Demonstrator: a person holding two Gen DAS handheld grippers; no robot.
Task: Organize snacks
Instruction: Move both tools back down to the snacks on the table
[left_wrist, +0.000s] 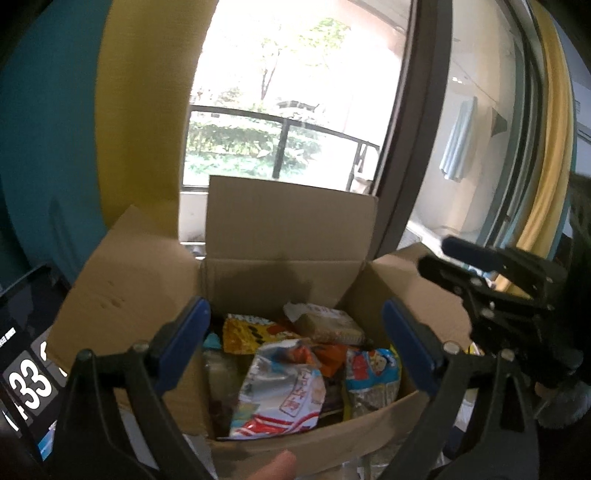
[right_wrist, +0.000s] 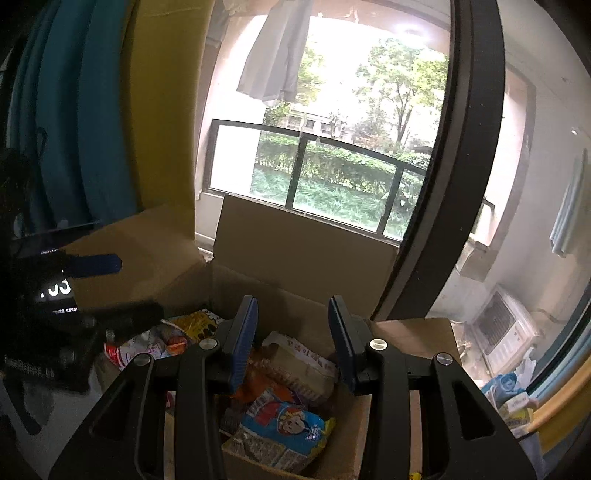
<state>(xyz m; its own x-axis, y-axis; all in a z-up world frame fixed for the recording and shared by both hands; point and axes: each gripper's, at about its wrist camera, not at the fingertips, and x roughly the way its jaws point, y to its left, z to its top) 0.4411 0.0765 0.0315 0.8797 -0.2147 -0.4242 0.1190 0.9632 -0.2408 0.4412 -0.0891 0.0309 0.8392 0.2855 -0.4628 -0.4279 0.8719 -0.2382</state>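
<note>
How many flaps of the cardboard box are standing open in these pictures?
3 show. The back flap stands upright toward the window, the left flap leans outward, and the right flap folds outward beside the right hand-held gripper. A near flap may be hidden below.

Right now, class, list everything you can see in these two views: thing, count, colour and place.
cardboard box: one, brown, flaps open, below the window
red-and-white snack bag: one, on top, near side
blue snack bag: one, right side of box
yellow snack bag: one, left rear of box
tan biscuit pack: one, rear of box
clock display: one, black with white digits, left of box
window railing: one, black, behind box
left gripper: one, black, blue pads, jaws open over box
right gripper: one, black, blue pads, jaws open over box
</note>
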